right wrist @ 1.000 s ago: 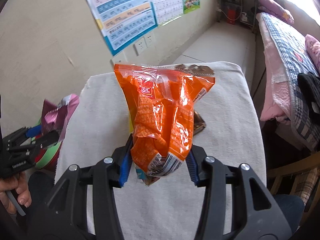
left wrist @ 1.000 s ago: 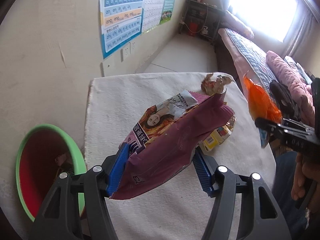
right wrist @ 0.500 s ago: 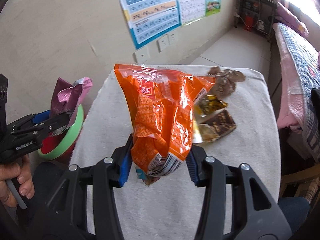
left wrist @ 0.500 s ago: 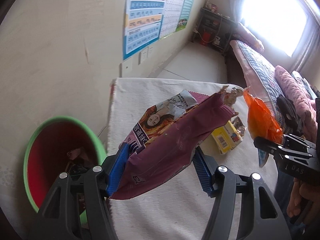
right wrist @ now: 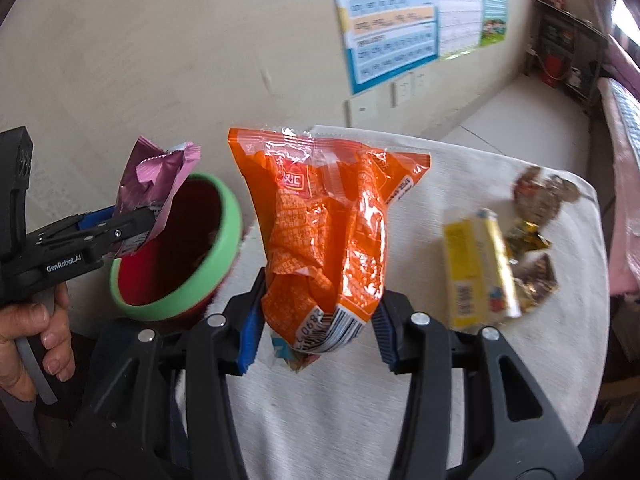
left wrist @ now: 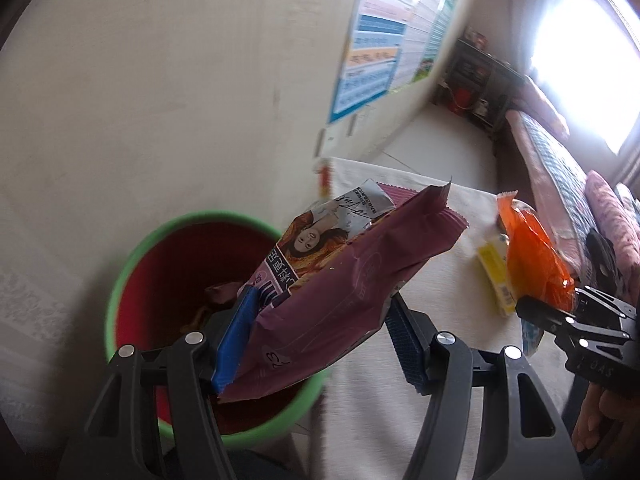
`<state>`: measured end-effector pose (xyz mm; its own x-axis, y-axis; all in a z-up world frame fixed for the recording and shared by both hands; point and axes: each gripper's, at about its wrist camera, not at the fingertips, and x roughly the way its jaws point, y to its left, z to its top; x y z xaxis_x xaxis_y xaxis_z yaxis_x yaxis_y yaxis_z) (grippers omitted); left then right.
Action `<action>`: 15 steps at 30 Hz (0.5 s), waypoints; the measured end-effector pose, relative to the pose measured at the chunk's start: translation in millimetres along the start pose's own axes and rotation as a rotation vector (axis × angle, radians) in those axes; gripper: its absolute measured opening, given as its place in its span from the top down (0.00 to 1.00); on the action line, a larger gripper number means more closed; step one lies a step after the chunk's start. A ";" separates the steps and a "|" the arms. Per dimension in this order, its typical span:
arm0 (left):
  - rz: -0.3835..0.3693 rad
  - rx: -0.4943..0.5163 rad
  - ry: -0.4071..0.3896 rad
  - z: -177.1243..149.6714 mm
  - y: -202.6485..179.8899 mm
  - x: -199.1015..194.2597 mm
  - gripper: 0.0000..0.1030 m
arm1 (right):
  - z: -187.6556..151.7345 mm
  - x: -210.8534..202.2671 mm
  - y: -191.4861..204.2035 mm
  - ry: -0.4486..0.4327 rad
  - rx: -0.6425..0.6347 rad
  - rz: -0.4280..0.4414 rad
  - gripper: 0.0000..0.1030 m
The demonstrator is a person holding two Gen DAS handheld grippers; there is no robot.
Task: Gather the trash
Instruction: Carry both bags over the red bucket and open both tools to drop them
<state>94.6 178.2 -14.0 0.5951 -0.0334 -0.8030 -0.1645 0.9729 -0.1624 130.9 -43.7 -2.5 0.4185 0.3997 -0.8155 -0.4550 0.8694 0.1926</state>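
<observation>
Trash first, left view: my left tongs (left wrist: 320,332) grip the purple bag (left wrist: 348,284) over the bin (left wrist: 132,256); I judge release comes next. Right view: right tongs (right wrist: 316,332) clamp the orange bag (right wrist: 324,224) above the counter (right wrist: 500,360), awaiting its turn.

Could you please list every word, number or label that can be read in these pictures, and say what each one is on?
"GenRobot.AI": on the side of the left claw.
"OAS": partial letters on the right claw.
"23": handwritten on the purple snack bag.
"289…": partial barcode digits on the orange snack bag.
Other print on both bags: not legible.
Wall posters and yellow box: too blurred to read.
</observation>
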 end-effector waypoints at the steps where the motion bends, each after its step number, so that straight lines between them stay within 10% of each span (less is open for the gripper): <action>1: 0.008 -0.010 0.000 -0.5 7.4 -1.2 0.41 | 1.3 3.4 6.2 0.003 -0.009 0.007 0.56; 15: 0.087 -0.127 -0.005 -16.9 92.4 -17.4 0.41 | 24.2 48.2 97.9 0.041 -0.134 0.123 0.56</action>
<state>55.8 264.9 -24.7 0.5783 0.0509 -0.8143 -0.3132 0.9354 -0.1640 125.5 67.7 -9.8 0.3224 0.4858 -0.8124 -0.6022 0.7675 0.2200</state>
